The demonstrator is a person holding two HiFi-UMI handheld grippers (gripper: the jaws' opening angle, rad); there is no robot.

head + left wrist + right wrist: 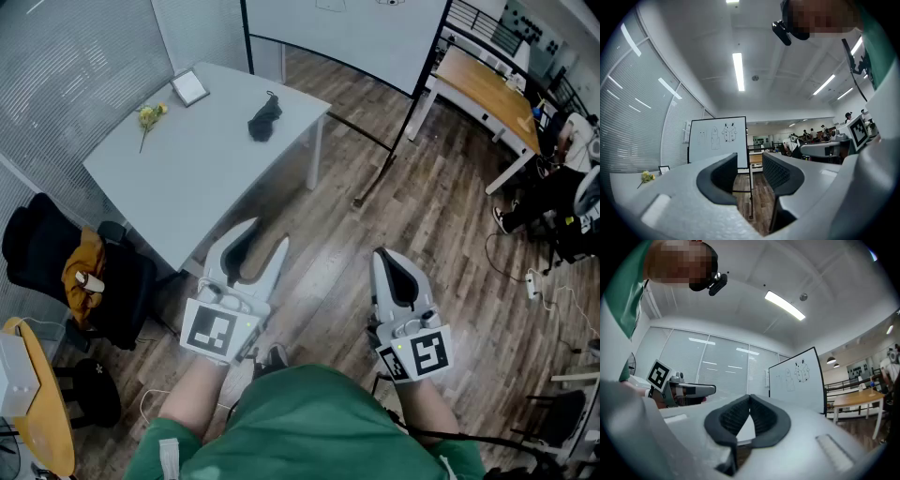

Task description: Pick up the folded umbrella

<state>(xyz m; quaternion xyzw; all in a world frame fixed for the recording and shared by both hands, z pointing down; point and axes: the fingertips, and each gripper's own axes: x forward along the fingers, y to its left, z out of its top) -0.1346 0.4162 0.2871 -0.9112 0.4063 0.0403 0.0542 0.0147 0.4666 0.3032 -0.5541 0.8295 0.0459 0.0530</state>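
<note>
The folded umbrella point(264, 118), black and crumpled-looking, lies on the white table point(206, 178) near its far right corner. Both grippers hang well short of the table, over the wooden floor in front of the person. My left gripper point(265, 234) points toward the table's near edge; its jaws stand apart with nothing between them, and the left gripper view point(750, 161) shows bare floor through the gap. My right gripper point(380, 253) has its jaw tips together and holds nothing, as the right gripper view point(750, 397) also shows. Neither gripper view shows the umbrella.
A yellow flower point(150, 114) and a small framed picture point(190, 87) lie at the table's far left. A whiteboard on a stand point(347, 28) rises behind the table. A chair draped with dark clothes point(84, 272) stands at the left, a wooden desk point(487, 89) at the right.
</note>
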